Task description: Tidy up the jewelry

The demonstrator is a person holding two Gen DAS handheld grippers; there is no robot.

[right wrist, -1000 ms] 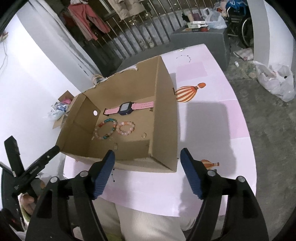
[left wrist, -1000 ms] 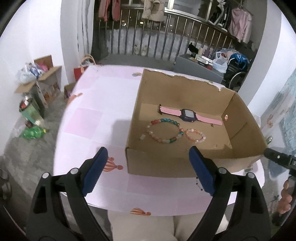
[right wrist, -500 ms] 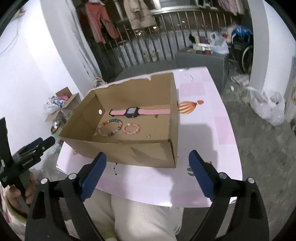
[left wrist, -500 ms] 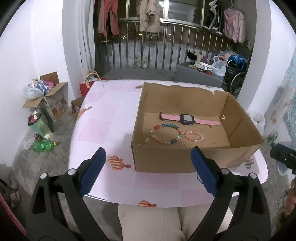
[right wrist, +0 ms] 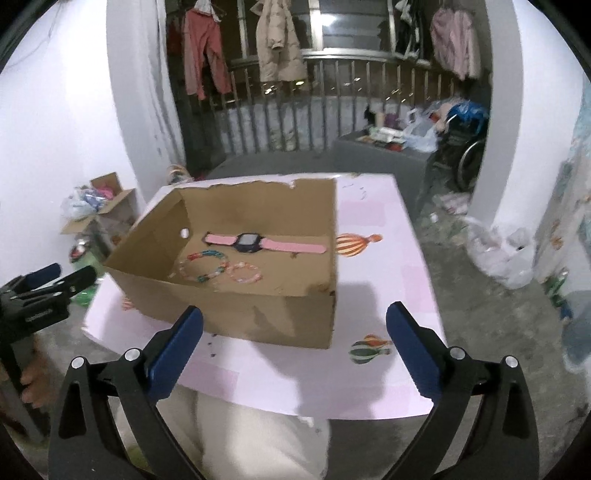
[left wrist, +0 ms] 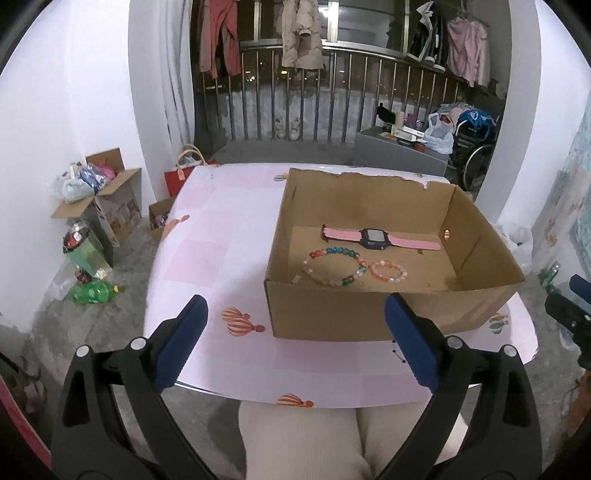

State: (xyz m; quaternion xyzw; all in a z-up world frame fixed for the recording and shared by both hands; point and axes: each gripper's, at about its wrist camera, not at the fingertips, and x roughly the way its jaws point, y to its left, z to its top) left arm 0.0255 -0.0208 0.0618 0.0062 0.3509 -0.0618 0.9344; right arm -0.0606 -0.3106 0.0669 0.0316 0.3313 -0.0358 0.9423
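We hold both claws short of the cardboard box [left wrist: 388, 314] on the tabletop [left wrist: 221, 258]: left claw [left wrist: 295, 343] and right claw [right wrist: 293, 347] both opening, nothing between them. Watch [left wrist: 373, 238] and two bracelets [left wrist: 334, 266] lie inside the box; the sorting looks finished, and next we would only check for strays.

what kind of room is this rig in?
Likely a home, beside an enclosed balcony: clothes hanging over a metal railing, a table with a pink balloon-print cloth, and household boxes on the floor.
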